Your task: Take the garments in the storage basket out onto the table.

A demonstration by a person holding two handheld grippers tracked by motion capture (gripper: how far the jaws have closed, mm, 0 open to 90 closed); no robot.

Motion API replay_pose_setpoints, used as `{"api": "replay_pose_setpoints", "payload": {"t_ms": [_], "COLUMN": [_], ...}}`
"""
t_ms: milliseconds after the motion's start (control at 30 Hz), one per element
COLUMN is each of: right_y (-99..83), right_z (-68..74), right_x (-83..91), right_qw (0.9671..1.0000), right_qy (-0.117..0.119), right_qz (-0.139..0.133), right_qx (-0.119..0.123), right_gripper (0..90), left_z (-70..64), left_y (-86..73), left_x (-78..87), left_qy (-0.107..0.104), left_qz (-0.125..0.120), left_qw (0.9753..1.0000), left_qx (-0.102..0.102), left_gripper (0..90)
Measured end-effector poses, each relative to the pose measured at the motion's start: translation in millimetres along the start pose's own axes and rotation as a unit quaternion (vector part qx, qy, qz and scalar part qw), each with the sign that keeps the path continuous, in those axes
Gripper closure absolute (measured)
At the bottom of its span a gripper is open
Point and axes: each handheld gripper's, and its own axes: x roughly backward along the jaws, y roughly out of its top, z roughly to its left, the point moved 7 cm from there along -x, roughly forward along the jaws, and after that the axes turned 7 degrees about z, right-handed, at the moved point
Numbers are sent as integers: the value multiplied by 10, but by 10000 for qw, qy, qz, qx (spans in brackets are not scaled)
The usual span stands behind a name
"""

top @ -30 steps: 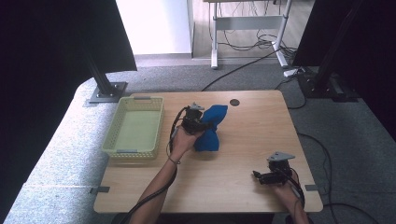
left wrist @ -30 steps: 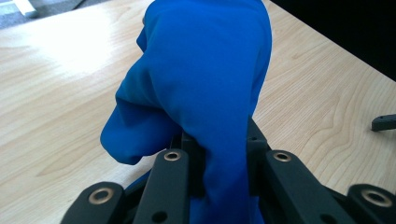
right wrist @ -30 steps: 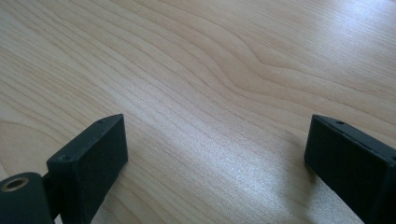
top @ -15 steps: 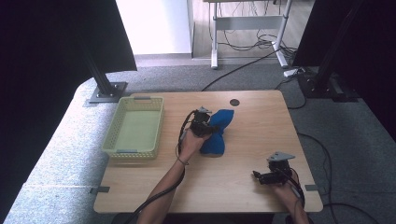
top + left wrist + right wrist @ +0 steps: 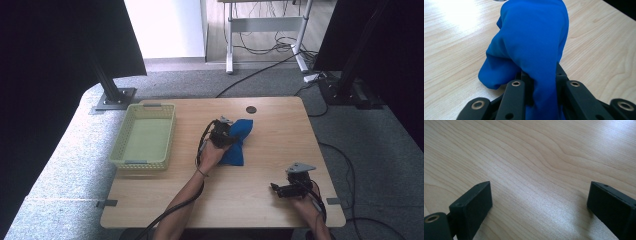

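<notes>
- We find the left gripper (image 5: pixel 223 134) with jaws clamped on a fold of the blue cloth (image 5: pixel 236 142), which lies mid-counter, right of the yellow basket (image 5: pixel 145 137).
- The right gripper (image 5: pixel 295 186) rests near the counter's front edge, well right of the basket, jaws wide, holding nothing.
- We advise a firm pinch and lifting clear before carrying the cloth over the basket's rim.

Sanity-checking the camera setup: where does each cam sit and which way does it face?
High view: above the person's side, looking forward and down on the table; both forearms, left gripper, right gripper.
Left gripper view: on the left gripper, along its jaws, shut on the blue cloth.
Right gripper view: on the right gripper, low over bare wood, jaws apart.
Shared: high and left views both show the cloth; all show the table.
</notes>
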Motion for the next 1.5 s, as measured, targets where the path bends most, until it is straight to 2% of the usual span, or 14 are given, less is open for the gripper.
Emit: {"api": "replay_pose_setpoints", "payload": {"t_ms": [767, 1033, 1167, 1367, 1433, 1500], "right_y": [1, 1, 1, 1, 2, 1], "right_z": [4, 4, 5, 7, 7, 7], "right_x": [-1, -1, -1, -1, -1, -1], "right_qw": [10000, 10000, 10000, 10000, 10000, 10000], "right_qy": [12, 13, 18, 21, 22, 22], "right_qz": [-7, -7, -7, -7, -7, -7], "right_qx": [17, 19, 25, 29, 30, 31], "right_gripper": [57, 57, 57, 57, 57, 57], "left_z": [120, 131, 150, 156, 158, 153], "left_y": [-98, -89, -90, -96, -95, -99], "left_x": [-351, -369, -366, -350, -338, -333], "left_qy": [395, 438, 386, 284, 313, 246], "left_qz": [260, 261, 244, 239, 214, 230], "left_qw": [9989, 9987, 9990, 9993, 9993, 9994], "left_qx": [-5, -46, -4, -4, -37, -37], "left_gripper": [763, 730, 668, 447, 392, 332]}}
